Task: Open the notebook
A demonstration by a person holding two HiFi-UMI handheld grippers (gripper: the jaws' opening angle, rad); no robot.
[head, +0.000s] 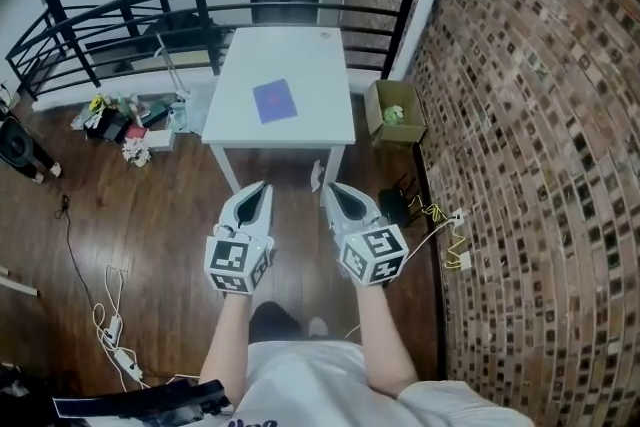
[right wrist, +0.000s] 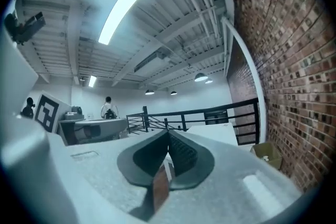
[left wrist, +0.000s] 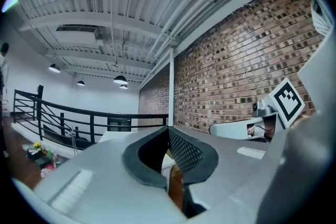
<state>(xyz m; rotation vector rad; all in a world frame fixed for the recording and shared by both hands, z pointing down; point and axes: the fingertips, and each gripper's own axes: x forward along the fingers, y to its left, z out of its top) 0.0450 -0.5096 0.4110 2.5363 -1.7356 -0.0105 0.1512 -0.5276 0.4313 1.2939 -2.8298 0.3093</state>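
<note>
Purple notebook (head: pixel 275 100) central on white table (head: pixel 310 55), apart from every edge

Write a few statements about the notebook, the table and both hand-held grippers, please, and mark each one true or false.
1. The notebook lies closed on the white table. True.
2. The left hand-held gripper grips the notebook. False: its jaws are shut on nothing, short of the table.
3. A cardboard box stands on the floor to the right of the table, by the brick wall. True.
4. The right hand-held gripper has its jaws wide open. False: they are shut and empty.
</note>
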